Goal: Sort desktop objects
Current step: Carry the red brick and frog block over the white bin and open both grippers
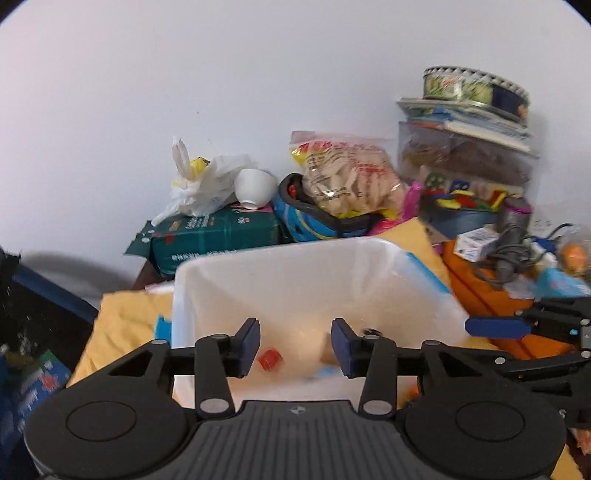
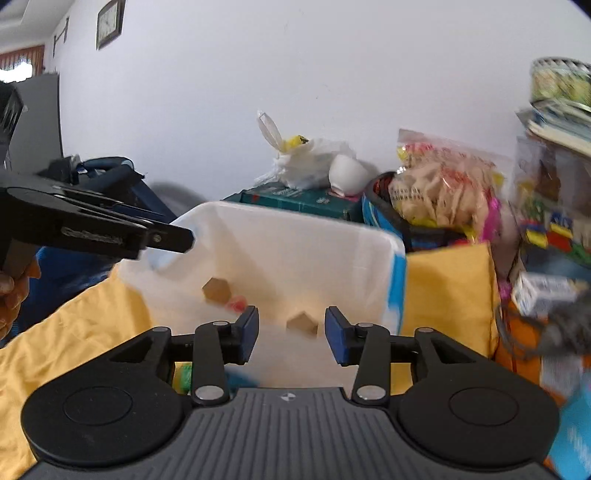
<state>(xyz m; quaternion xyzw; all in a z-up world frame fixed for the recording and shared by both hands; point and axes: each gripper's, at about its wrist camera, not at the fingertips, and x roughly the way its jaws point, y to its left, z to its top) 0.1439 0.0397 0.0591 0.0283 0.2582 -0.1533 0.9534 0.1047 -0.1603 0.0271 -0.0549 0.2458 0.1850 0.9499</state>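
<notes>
Your left gripper hung spread and empty over the white bin; your right gripper was just as wide, holding nothing. Inside the bin lay a red block and what looked like two tan blocks, blurred. Beyond it sat the snack bag.

A plain white wall fills the upper half of both views, evenly lit and softly bright. High at the far left of the right wrist view, a dark-framed wall clock hangs near the ceiling, with a strip of red-brown curtain beyond it. Below stands a tall grey cabinet. Yellow cloth covers the surface.
</notes>
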